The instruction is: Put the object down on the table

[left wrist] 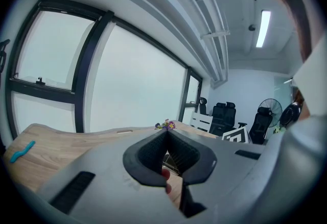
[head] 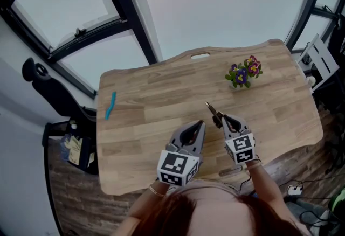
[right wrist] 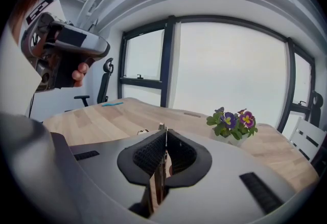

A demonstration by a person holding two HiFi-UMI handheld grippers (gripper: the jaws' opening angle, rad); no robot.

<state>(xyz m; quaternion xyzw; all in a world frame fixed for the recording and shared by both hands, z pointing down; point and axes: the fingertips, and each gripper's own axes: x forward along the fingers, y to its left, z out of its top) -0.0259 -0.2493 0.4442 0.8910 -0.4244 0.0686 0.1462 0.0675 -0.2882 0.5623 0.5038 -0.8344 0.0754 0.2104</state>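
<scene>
Right gripper (right wrist: 163, 132): jaws closed on a thin object (right wrist: 158, 179), clamped edge-on between the pads.
Object: its brownish end (head: 209, 107) sticks out past the tips, pointing away from the person toward the middle of the table (head: 151, 95).
Where it is: in the gripper's hold, over the near part of the table. I can't tell if its tip touches the wood.
Left gripper (left wrist: 166, 133): jaws together, nothing in them. A fingertip shows through the gap lower down.
Task so far: by my reading, nothing is set down yet. The object is over bare wood, so the spot looks ready.
Left to do: lower it flat, let the jaws part, draw back.
Right-hand pose: the right gripper (head: 221, 117) is low and near level, aimed across the table toward the window.
Left-hand pose: the left gripper (head: 200, 123) is just beside the right one, held higher and idle.
Further out: flowers (head: 243, 72) beyond to the right, a blue strip (head: 110, 104) well apart at the left edge.
</scene>
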